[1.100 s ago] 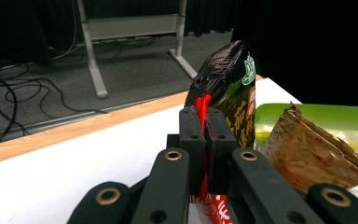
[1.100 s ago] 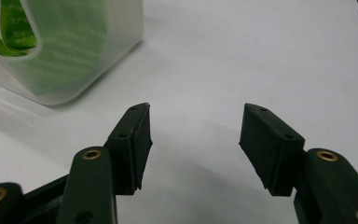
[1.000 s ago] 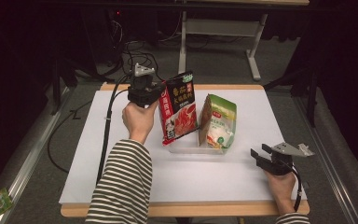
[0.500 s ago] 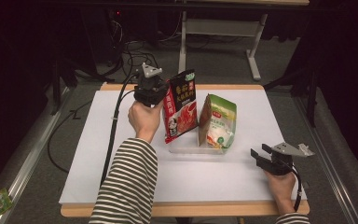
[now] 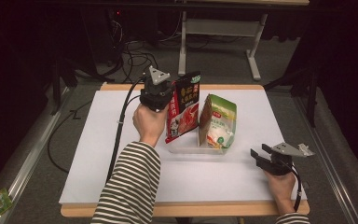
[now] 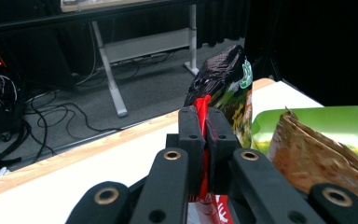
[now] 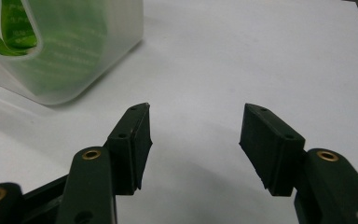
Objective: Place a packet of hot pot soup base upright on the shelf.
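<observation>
Left tongs (image 5: 161, 95) clamped on the edge of the red snack pouch (image 5: 182, 112), centre frame, held upright at the clear plastic bin (image 5: 186, 150). Thin-edge grip: pouch may slip or topple. Bin holds a green pouch (image 5: 219, 122). Right tongs (image 5: 261, 156) apart, empty, lower right on the desk (image 5: 98, 140).

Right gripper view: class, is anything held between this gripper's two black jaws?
No. The right gripper has its jaws standing apart with just the bare white table between them, and the clear container sits off to one side.
</observation>
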Motion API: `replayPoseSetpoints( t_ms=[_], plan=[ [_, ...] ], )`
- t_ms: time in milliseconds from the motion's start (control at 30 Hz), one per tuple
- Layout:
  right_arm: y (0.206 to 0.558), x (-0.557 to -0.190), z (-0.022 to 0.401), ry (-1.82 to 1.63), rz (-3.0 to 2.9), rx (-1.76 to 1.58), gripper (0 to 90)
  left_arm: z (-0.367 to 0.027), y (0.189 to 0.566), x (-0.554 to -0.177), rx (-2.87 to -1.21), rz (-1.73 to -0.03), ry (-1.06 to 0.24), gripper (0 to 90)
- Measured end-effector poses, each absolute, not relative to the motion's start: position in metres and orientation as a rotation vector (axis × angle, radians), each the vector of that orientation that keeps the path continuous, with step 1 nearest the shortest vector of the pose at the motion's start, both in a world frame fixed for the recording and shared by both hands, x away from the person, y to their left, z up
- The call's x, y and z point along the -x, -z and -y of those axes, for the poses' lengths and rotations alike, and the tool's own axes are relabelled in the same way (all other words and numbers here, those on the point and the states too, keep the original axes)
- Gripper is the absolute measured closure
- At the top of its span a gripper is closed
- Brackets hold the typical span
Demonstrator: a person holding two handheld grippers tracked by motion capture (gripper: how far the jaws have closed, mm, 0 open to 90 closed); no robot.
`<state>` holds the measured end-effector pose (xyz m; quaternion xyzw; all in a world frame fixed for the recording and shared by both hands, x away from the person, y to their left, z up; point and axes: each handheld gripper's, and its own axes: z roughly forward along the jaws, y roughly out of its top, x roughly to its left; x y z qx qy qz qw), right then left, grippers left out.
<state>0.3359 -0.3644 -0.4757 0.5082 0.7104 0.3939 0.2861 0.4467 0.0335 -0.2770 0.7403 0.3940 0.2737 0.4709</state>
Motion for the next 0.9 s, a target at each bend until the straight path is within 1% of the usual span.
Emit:
replayPoseSetpoints(
  t_ms=[133,467,667,900],
  plan=[
    [0.476,-0.336,0.364,-1.049,-1.904,-1.353,43.6,-0.035,0.279,-0.447,-1.855,-0.980,-0.637,87.6],
    [0.476,-0.336,0.363,-1.041,-1.907,-1.357,43.5,-0.042,0.286,-0.445,-1.837,-0.994,-0.627,87.4],
    [0.476,-0.337,0.362,-1.030,-1.914,-1.355,43.5,-0.048,0.288,-0.443,-1.875,-0.998,-0.619,86.7],
    [0.476,-0.337,0.362,-1.021,-1.919,-1.350,43.3,-0.055,0.289,-0.449,-1.892,-1.026,-0.578,86.6]
  ],
)
